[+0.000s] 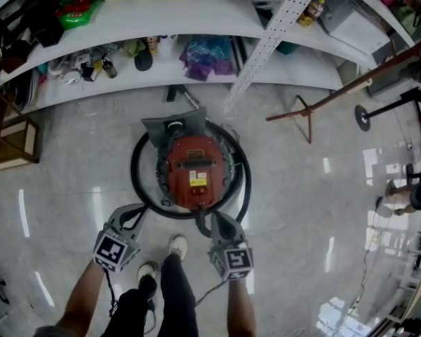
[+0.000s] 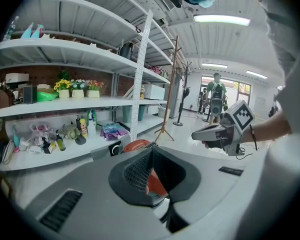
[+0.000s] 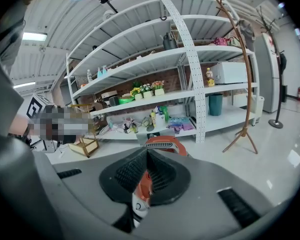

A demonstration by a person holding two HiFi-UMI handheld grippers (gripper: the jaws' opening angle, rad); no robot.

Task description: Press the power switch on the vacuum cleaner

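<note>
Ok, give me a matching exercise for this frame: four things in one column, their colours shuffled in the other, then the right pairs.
Things:
1. vacuum
2. hose
3. coat stand
4. shelf

Colours:
A. white
B. brown
C. red
D. black

Pairs: 1-C; 2-D; 3-B; 4-A

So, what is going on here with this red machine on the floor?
A person stands over a red vacuum cleaner on the floor, with its black hose coiled around it. They hold a gripper in each hand: the right gripper is at the vacuum's near edge, the left gripper beside the hose. Both have their jaws together and empty.
</note>
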